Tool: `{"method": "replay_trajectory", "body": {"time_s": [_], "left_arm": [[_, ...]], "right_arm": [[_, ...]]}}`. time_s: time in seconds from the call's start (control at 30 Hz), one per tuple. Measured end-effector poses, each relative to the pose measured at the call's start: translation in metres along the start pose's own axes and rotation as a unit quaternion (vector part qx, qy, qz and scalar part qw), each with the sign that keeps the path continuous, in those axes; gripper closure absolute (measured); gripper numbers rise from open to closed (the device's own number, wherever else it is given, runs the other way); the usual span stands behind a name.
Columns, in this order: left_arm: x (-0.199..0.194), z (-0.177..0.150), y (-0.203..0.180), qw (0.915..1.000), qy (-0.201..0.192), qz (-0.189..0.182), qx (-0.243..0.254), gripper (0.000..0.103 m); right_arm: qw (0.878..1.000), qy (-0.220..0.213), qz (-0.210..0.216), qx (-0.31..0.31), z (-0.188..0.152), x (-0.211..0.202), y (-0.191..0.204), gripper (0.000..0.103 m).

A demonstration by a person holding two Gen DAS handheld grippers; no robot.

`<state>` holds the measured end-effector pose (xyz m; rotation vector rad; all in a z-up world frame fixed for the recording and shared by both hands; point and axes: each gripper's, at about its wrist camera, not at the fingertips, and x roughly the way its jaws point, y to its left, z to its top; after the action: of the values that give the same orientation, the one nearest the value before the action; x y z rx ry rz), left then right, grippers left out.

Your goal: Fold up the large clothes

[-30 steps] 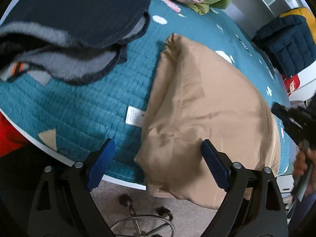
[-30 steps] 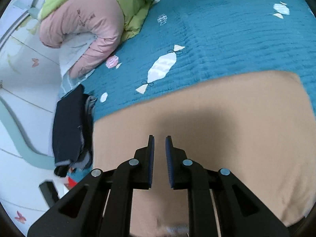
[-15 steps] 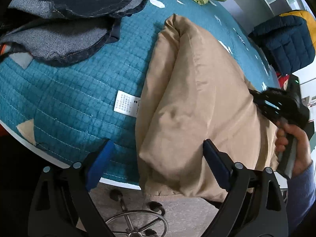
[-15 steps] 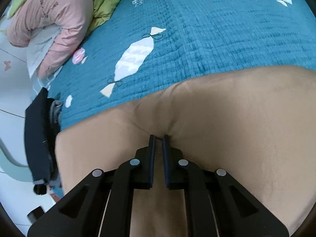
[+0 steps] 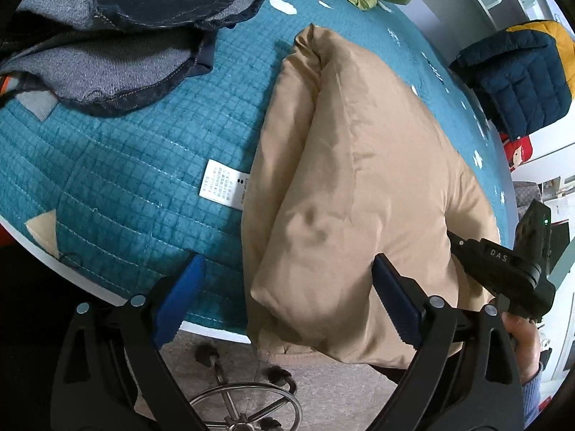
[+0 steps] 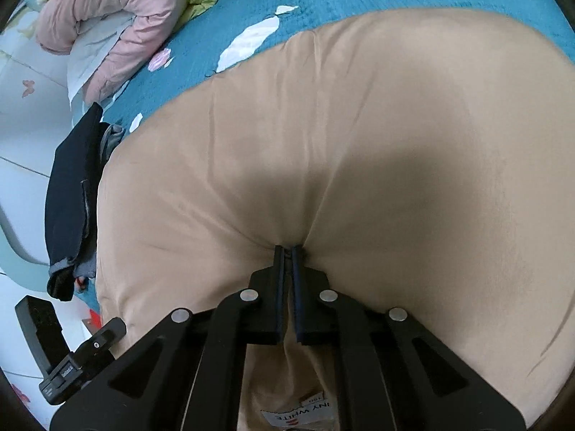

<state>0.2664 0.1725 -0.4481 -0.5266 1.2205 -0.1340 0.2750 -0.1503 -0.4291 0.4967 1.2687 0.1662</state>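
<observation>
My right gripper (image 6: pixel 287 249) has just been closing and now pinches a fold of the tan padded jacket (image 6: pixel 359 165) between its pads; the cloth puckers into creases that run to the tips. My left gripper (image 5: pixel 287 280) hangs with its blue pads wide apart over the near corner of the same jacket (image 5: pixel 359 197), touching nothing that I can see. The jacket lies folded on the teal quilt (image 5: pixel 136 179), its near end hanging over the edge of the bed, and a white care label (image 5: pixel 224 188) sticks out at its left side. Dark denim clothes (image 5: pixel 118 54) lie piled on the quilt further left. My right hand (image 5: pixel 523 341) shows at the jacket's right edge, holding its tool.
</observation>
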Motion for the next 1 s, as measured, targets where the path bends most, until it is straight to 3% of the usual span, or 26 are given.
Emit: {"method": "replay_trajectory", "body": {"time_s": [0.13, 0.23, 0.4, 0.63, 0.67, 0.7, 0.77, 0.83, 0.93, 1.0], "left_arm": [[0.000, -0.002, 0.001, 0.9999, 0.002, -0.010, -0.003, 0.010], [0.003, -0.003, 0.000, 1.0000, 0.003, -0.009, -0.003, 0.010], [0.008, -0.002, -0.003, 1.0000, 0.006, -0.002, 0.005, 0.010], [0.011, 0.000, -0.008, 1.0000, 0.009, 0.001, -0.002, 0.010], [0.010, 0.000, -0.008, 1.0000, 0.009, -0.001, 0.000, 0.013], [0.007, -0.001, -0.010, 0.9999, 0.010, -0.006, 0.003, 0.025], [0.003, -0.001, -0.016, 0.9996, 0.013, -0.024, 0.010, 0.028], [-0.001, 0.000, -0.023, 0.9992, 0.011, -0.030, 0.023, 0.033], [-0.010, 0.002, -0.034, 0.9978, 0.008, -0.047, 0.047, 0.058], [-0.017, 0.005, -0.037, 0.9970, 0.001, -0.065, 0.042, 0.059]], "right_arm": [[1.000, 0.016, 0.000, 0.002, -0.016, -0.023, 0.001, 0.099], [0.999, 0.048, -0.002, 0.005, -0.040, -0.016, 0.000, 0.099], [0.999, 0.033, 0.018, 0.034, -0.044, 0.003, -0.022, 0.100], [1.000, 0.005, 0.016, -0.005, -0.049, -0.015, -0.010, 0.095], [1.000, -0.005, 0.015, -0.015, -0.052, -0.018, -0.006, 0.091], [0.999, -0.020, 0.010, -0.034, -0.056, -0.024, 0.001, 0.088], [0.997, -0.040, 0.004, -0.065, -0.063, -0.032, 0.013, 0.077], [0.993, -0.065, -0.003, -0.102, -0.070, -0.038, 0.030, 0.072], [0.980, -0.092, -0.009, -0.177, -0.086, -0.045, 0.058, 0.064], [0.971, -0.108, 0.003, -0.214, -0.101, -0.049, 0.075, 0.061]]}}
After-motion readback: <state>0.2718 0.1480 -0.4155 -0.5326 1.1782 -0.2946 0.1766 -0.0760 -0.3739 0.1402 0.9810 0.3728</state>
